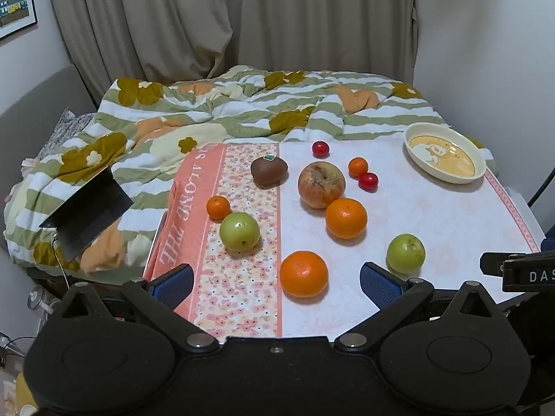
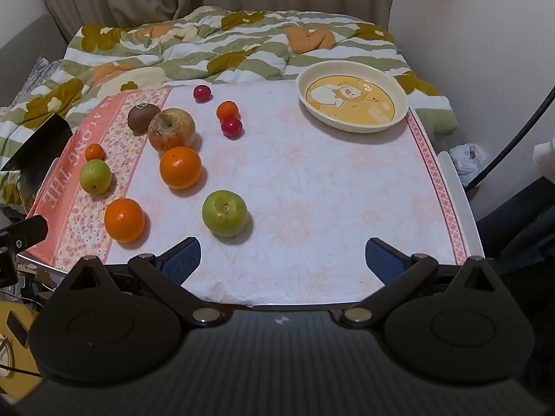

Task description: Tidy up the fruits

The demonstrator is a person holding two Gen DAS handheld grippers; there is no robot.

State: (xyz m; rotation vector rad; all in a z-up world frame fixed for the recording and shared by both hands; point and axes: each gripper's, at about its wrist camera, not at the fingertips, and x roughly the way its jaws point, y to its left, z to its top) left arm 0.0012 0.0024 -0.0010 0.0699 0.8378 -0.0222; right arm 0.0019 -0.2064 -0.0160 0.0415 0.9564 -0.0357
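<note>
Fruits lie loose on a table with a pink and white cloth [image 1: 433,215]. In the left wrist view I see a near orange [image 1: 304,274], a second orange [image 1: 346,218], two green apples [image 1: 239,231] [image 1: 406,253], a reddish apple [image 1: 321,184], a kiwi [image 1: 269,171], two small tangerines [image 1: 218,207] [image 1: 358,166] and two red cherry tomatoes [image 1: 320,148] [image 1: 368,181]. A cream dish [image 1: 444,153] with a bear print stands empty at the far right; it also shows in the right wrist view [image 2: 352,96]. My left gripper [image 1: 276,279] is open and empty, with the near orange between its fingertips. My right gripper [image 2: 282,258] is open and empty, just short of a green apple [image 2: 224,212].
A bed with a striped flowered quilt [image 1: 215,111] lies behind the table. An open dark laptop [image 1: 86,213] rests on the bed left of the table. Curtains hang at the back. The table's right edge [image 2: 454,187] has a white bag [image 2: 466,159] and a cable beside it.
</note>
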